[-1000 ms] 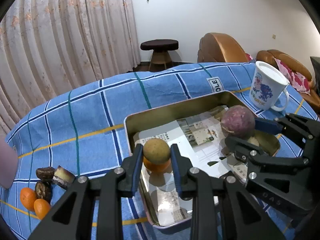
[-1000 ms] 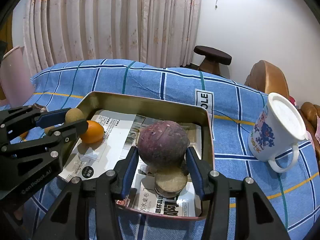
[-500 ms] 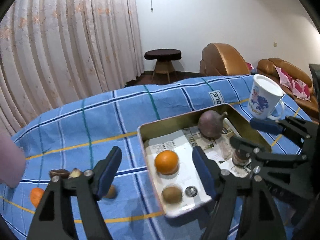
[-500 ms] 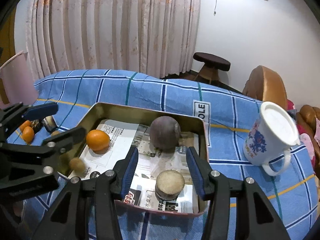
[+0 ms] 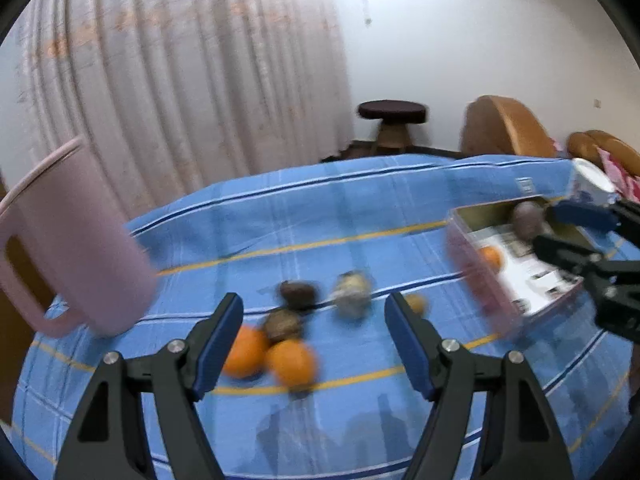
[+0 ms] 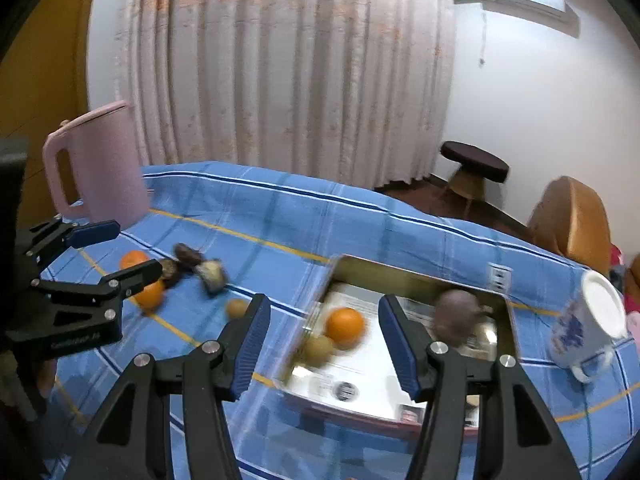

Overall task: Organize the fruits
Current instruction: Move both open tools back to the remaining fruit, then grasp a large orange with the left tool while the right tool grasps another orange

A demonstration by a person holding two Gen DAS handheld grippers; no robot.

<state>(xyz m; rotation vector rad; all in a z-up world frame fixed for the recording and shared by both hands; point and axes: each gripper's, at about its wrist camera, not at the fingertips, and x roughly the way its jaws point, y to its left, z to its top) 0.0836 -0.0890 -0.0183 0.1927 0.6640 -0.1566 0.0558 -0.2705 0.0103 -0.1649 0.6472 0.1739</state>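
The left gripper [image 5: 314,334] hangs empty, jaws wide apart, above loose fruit on the blue cloth [image 5: 320,216]: two oranges [image 5: 294,362] nearest, dark pieces just beyond. The right gripper [image 6: 320,334] is empty too, its jaws opening over the near left corner of the tray [image 6: 506,314]. Inside the tray lie an orange [image 6: 345,323], a small brown fruit [image 6: 318,346] touching it, and a purple fruit [image 6: 456,312] to the right. A pink jug [image 6: 96,160] stands far left, a mug [image 6: 586,320] right of the tray.
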